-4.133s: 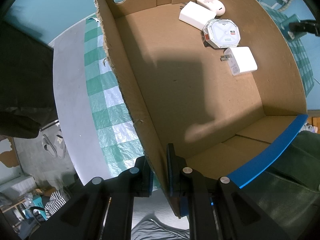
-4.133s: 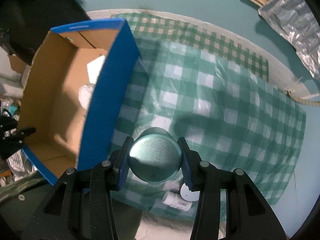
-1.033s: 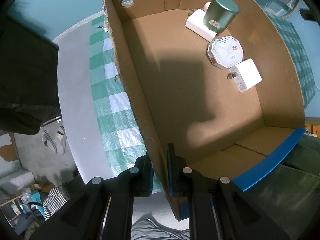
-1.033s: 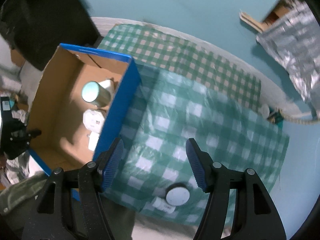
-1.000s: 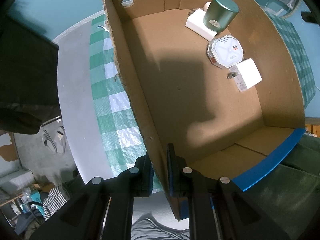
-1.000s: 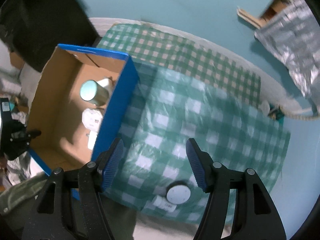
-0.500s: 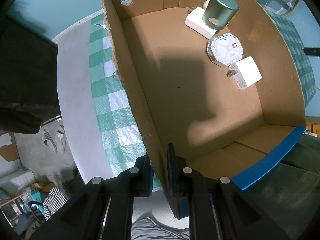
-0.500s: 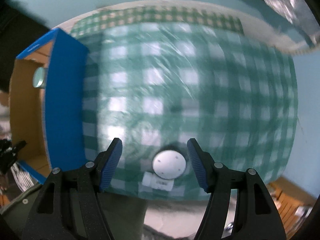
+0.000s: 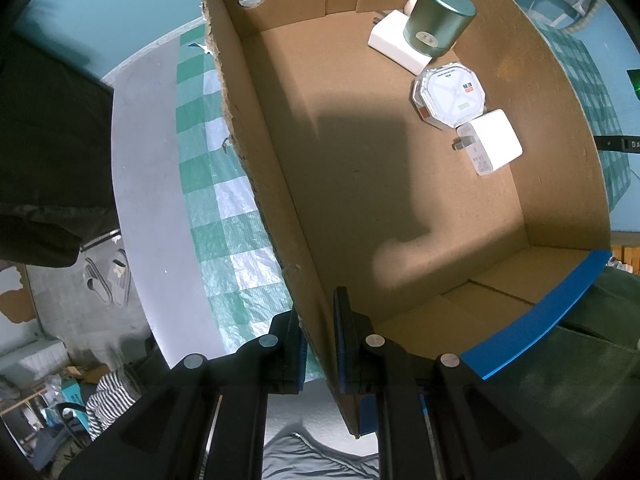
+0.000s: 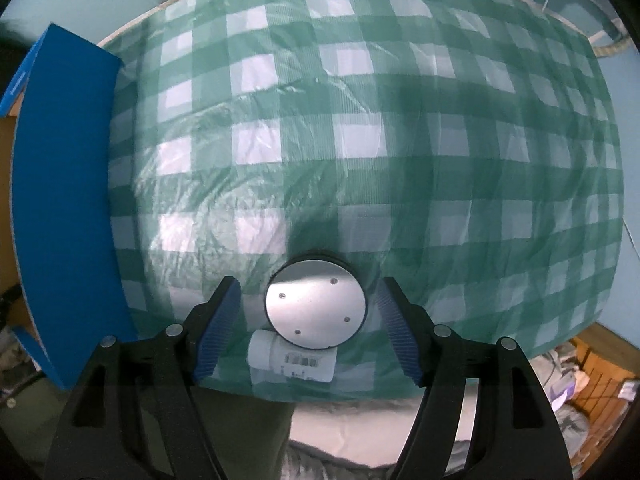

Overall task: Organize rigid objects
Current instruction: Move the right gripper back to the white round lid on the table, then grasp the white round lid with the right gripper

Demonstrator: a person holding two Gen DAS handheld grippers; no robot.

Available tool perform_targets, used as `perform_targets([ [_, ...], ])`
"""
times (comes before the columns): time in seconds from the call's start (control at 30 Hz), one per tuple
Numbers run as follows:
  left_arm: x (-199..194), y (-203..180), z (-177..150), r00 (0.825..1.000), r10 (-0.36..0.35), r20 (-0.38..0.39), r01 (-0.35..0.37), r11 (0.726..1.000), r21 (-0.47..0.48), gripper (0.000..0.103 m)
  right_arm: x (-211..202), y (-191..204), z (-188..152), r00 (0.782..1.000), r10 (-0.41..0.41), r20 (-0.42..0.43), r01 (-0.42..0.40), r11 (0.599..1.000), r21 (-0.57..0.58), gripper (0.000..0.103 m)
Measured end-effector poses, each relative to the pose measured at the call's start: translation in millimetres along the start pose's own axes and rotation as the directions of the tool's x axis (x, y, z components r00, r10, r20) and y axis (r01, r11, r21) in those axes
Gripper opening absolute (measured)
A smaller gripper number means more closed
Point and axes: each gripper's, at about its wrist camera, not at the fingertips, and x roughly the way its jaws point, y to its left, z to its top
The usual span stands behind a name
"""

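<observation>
My left gripper (image 9: 318, 316) is shut on the near wall of the cardboard box (image 9: 280, 208). Inside the box stand a green cylinder tin (image 9: 438, 18), a flat white adapter (image 9: 394, 46), an octagonal white box (image 9: 450, 94) and a white charger cube (image 9: 492, 144). My right gripper (image 10: 308, 316) is open, its jaws either side of a round silver disc (image 10: 316, 306) on the green checked cloth (image 10: 360, 140). A white bottle (image 10: 292, 358) lies on its side just in front of the disc.
The box's blue outer wall (image 10: 64, 200) stands at the left of the right wrist view. The cloth's near edge (image 10: 440, 384) drops off just behind the bottle. A grey table edge (image 9: 144, 184) runs left of the box.
The green tin went from my right gripper into the box. My right gripper opened, swung away from the box and came down low over the silver disc and bottle. The left has held still.
</observation>
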Motion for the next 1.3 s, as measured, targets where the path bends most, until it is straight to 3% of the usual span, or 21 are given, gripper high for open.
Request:
perform_targets([
  [0.3,-1,1,-3,1.0,-0.004,0.007,0.004,1.0,-0.005,0.012,26,3,-11,0.998,-0.061,-0.026,0.06,0.997,-0.038,0.071],
  [0.57,-1,4,-4,1.0,-0.003,0.008,0.003,1.0,-0.002,0.012,37,-2,-14,0.999,-0.031,-0.04,0.03,0.999,-0.033,0.07],
  [0.67,-1,4,-4,1.0,-0.003,0.009,0.003,1.0,-0.002,0.012,39,1,-12,0.999,-0.032,-0.034,0.031,0.999,-0.045,0.063],
  [0.87,-1,4,-5,1.0,-0.003,0.006,0.003,1.0,-0.002,0.012,37,2,-8,0.998,-0.042,-0.039,0.04,0.997,-0.067,0.062],
  [1.0,-1,4,-5,1.0,-0.004,0.006,0.004,1.0,0.0,0.012,25,21,27,0.999,-0.042,-0.034,0.039,0.996,-0.084,0.062],
  [1.3,0,4,-4,1.0,-0.003,0.009,0.003,1.0,-0.004,0.012,-6,49,62,0.999,-0.039,-0.013,0.037,0.989,-0.146,0.062],
])
